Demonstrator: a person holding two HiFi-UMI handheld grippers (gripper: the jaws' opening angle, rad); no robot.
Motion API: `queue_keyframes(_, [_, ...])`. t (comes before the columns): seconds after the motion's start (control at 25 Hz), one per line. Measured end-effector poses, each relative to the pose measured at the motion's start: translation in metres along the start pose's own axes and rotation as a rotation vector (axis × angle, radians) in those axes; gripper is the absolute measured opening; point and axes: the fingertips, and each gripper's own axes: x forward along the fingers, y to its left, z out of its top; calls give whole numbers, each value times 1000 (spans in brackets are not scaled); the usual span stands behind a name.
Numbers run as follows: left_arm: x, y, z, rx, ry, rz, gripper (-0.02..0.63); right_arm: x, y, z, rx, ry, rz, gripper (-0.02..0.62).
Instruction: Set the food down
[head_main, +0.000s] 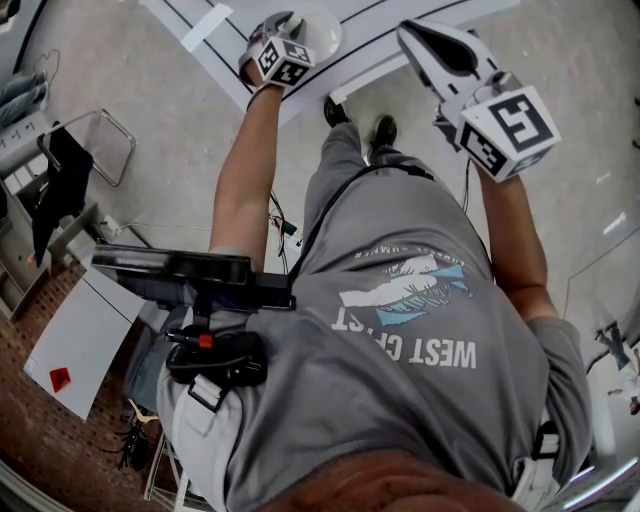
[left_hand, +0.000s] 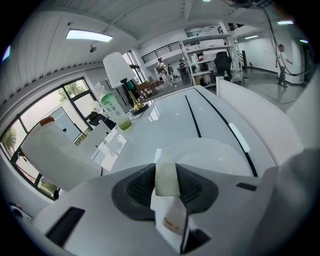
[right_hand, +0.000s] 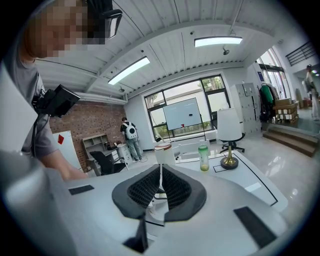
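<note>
My left gripper (left_hand: 166, 176) is shut on a pale, flat piece of food (left_hand: 167, 184) that stands upright between its dark pads. Just beyond its tips lies a round white plate (left_hand: 210, 150) on the white table (left_hand: 165, 122). In the head view the left gripper (head_main: 284, 28) reaches over the table edge, beside the plate (head_main: 326, 28). My right gripper (head_main: 420, 42) is held higher and to the right, off the plate. In its own view the right gripper (right_hand: 160, 186) has its jaws together with nothing between them.
A green bottle (left_hand: 116, 111), a white lamp (left_hand: 119, 70) and a large white jug (left_hand: 52, 150) stand further along the table. The right gripper view shows the bottle (right_hand: 203, 156), the lamp (right_hand: 229, 126) and a lidded cup (right_hand: 162, 152). A metal frame (head_main: 92, 140) stands on the floor at left.
</note>
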Motion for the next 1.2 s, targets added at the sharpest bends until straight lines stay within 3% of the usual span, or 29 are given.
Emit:
queue_keyframes(0.56, [-24, -20, 12, 167, 23, 1, 106, -22, 17, 10, -7, 22, -9, 15])
queue_keyframes(1.2, [-24, -32, 0, 26, 58, -128, 109, -17, 12, 1, -8, 41, 8, 15])
